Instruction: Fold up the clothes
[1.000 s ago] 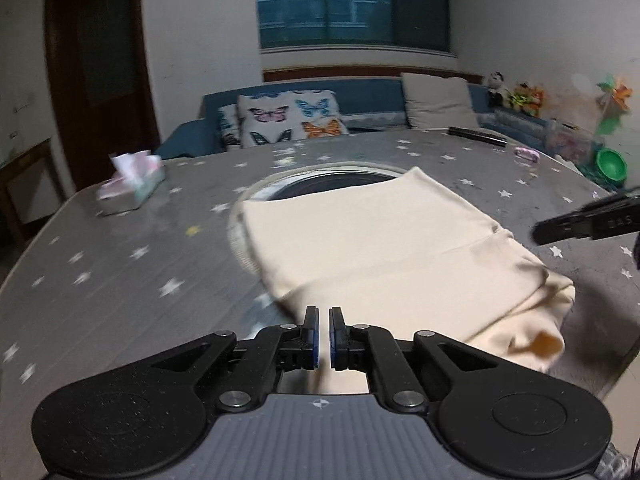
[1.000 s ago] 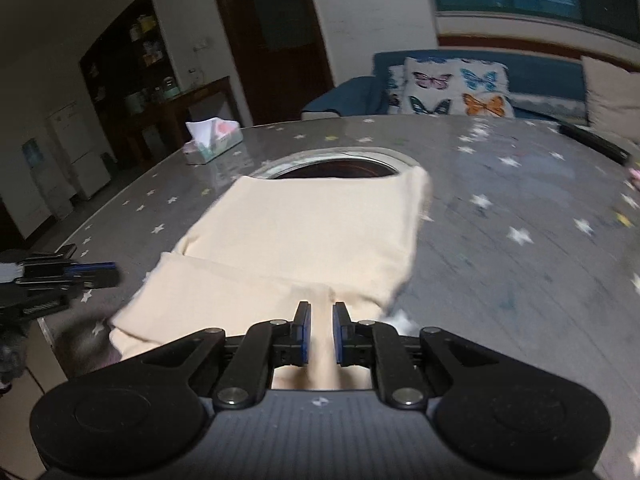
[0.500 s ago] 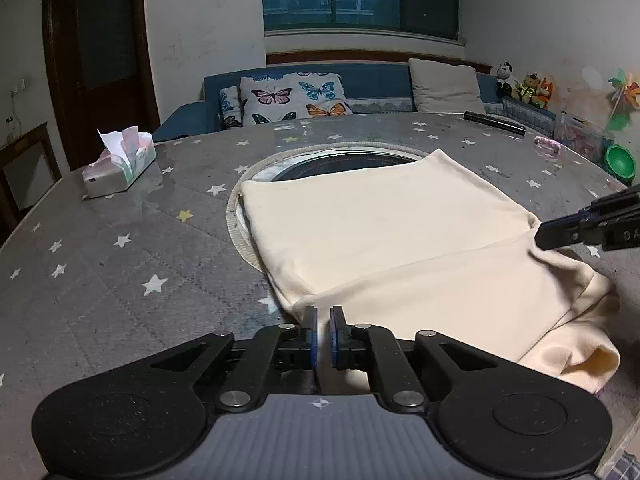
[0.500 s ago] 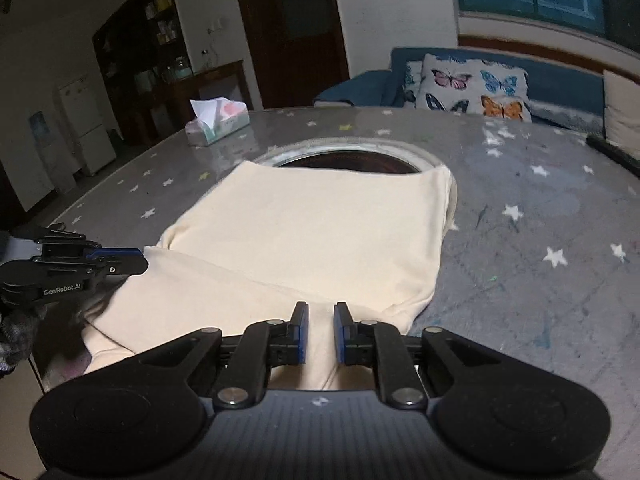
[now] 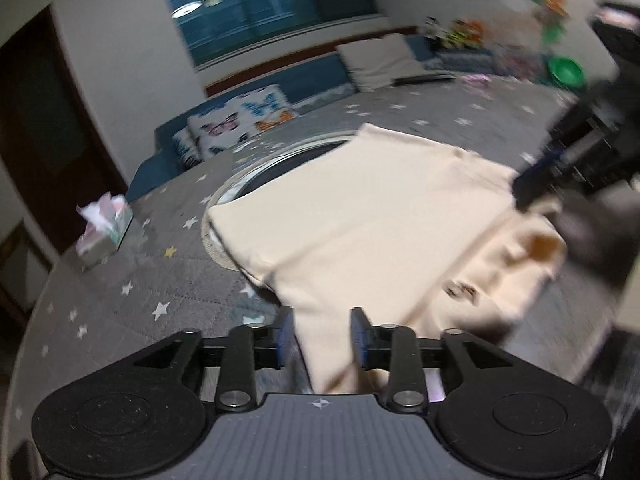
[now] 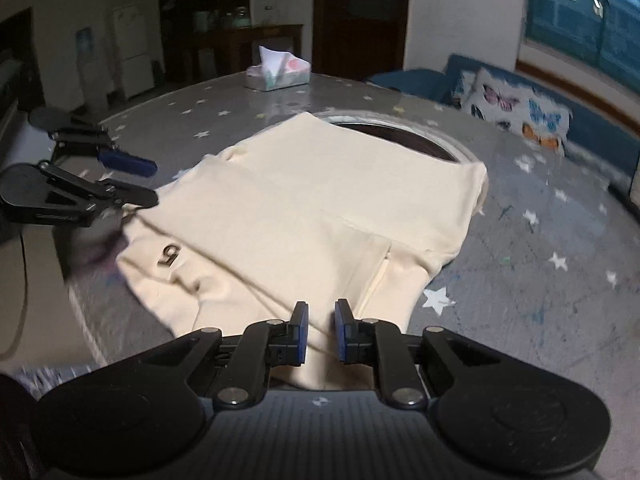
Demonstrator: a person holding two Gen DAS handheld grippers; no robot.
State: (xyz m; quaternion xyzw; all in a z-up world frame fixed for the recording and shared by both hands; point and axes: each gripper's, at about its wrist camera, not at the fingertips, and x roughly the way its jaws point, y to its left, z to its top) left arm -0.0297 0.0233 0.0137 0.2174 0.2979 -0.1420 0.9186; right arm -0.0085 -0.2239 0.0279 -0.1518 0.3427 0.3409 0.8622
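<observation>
With the cream garment spread on the surface over its round opening, the left tongs had just released its near hem while the right tongs pinched theirs, so lopsided tension could skew the fold.

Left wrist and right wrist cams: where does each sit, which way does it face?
Left wrist: on the left gripper, jaws just opened, looking across the folded cream garment; right gripper at its right edge.
Right wrist: on the right gripper; left gripper at its left edge.
Shared: garment, grey star-print table, tissue box.
</observation>
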